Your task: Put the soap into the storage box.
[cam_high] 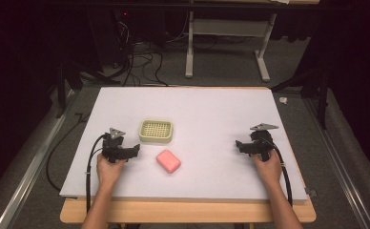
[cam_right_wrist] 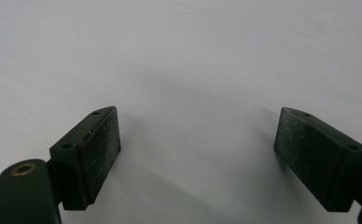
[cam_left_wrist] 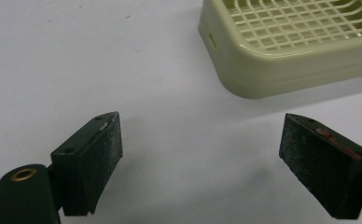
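**Both Hand-Held Grippers Spread, Resting on the Bench**

The left hand-held gripper (cam_high: 136, 149) sits on the white sheet (cam_high: 211, 109) that covers the bench (cam_high: 188, 212), at the left side, with the person's left hand (cam_high: 108, 168) wrapped around its body. Its jaws point toward the centre of the bench. In the left gripper view, the left hand-held gripper (cam_left_wrist: 200, 154) has its jaws spread wide, with bare white sheet between the pads (cam_left_wrist: 105, 154) and nothing pinched.

The cream soap dish (cam_high: 156, 131), a rounded rectangular tray with a grid insert, stands just beyond and to the inner side of the left hand-held gripper. In the left gripper view the soap dish (cam_left_wrist: 281, 70) lies ahead of the jaws and off to the right, apart from both pads.

The pink soap bar (cam_high: 168, 161) lies flat on the sheet, near the soap dish on the person's side and apart from it. It sits beside the left jaw tips without touching them.

The right hand-held gripper (cam_high: 239, 144) rests at the right side of the sheet, held by the right hand (cam_high: 267, 164), well apart from the soap bar and dish. In the right gripper view, the right hand-held gripper (cam_right_wrist: 198, 149) also has its jaws spread wide over bare sheet, pinching nothing.
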### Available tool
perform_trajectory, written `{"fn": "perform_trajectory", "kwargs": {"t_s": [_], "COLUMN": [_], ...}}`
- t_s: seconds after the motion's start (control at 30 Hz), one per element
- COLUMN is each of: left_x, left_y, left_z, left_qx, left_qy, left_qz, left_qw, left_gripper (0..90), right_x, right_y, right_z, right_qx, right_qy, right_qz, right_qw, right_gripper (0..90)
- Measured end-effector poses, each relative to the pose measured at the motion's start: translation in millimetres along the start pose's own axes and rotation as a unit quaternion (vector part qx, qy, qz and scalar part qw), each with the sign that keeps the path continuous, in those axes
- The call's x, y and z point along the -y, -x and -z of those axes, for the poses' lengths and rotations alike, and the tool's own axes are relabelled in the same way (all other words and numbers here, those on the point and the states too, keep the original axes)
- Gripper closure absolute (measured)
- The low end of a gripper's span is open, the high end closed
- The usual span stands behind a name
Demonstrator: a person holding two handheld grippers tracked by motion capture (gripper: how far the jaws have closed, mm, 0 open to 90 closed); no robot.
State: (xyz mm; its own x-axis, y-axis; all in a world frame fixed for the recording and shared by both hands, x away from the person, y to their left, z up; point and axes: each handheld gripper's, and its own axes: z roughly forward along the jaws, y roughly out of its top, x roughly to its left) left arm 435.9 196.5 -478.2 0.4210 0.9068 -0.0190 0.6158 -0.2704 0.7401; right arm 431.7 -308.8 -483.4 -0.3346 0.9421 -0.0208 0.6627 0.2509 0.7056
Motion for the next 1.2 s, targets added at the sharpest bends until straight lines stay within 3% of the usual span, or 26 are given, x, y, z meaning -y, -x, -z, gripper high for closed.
{"fn": "perform_trajectory", "kwargs": {"t_s": [0.47,1.2], "left_x": [-5.3,-8.3], "left_y": [10.9,42.4], "left_z": [21.5,45.5], "left_qx": [0.037,0.071], "left_qy": [0.024,0.043], "left_qz": [0.002,-0.044], "left_qw": [0.999,0.9956], "left_gripper": [12.2,12.0], "right_x": [0.0,0.0], "right_y": [0.0,0.0], "right_z": [0.0,0.2], "right_qx": [0.0,0.0], "right_qy": [0.0,-0.001], "right_qz": [0.0,0.0], "right_qw": [1.0,1.0], "right_gripper": [15.0,15.0]}}
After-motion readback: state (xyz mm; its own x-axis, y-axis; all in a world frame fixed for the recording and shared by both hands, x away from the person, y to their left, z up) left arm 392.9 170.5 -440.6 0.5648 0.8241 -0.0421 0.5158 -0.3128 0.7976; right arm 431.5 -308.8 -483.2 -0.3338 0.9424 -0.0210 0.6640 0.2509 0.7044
